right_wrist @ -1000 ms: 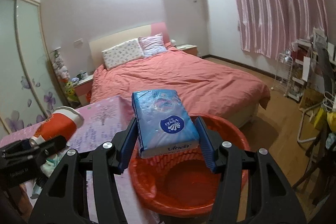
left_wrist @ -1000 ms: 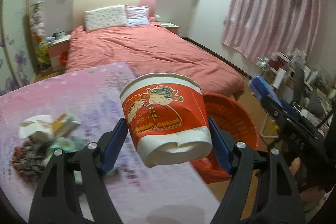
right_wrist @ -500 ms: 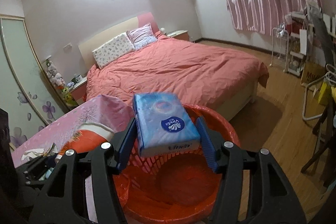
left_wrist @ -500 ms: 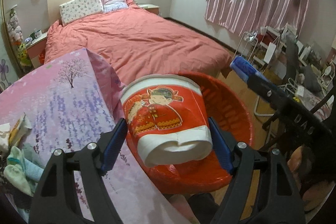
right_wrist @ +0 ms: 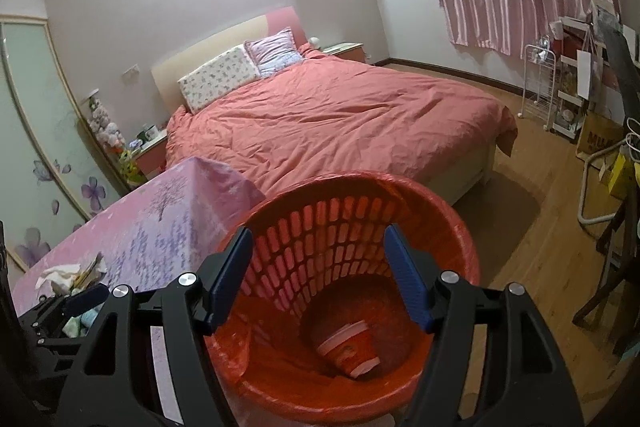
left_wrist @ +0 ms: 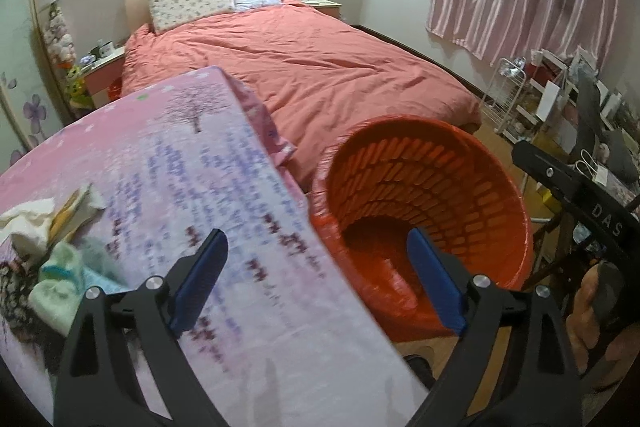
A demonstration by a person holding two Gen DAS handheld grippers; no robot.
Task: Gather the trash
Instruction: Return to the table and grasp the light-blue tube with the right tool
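Drop step: left gripper [left_wrist: 316,277] and right gripper [right_wrist: 318,277], fingers opening and empty, above round red plastic slotted basket [right_wrist: 460,239]; red paper cup [right_wrist: 348,349] lies inside. Next, judged: fetch crumpled wrappers [left_wrist: 48,223] from pink-clothed table [left_wrist: 180,155].

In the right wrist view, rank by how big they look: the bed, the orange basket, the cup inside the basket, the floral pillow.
Largest to smallest, as they look:
1. Bed
2. Orange basket, though it sits much nearer the camera, so its rank against the bed is unsure
3. Floral pillow
4. Cup, close to the pillow in apparent size
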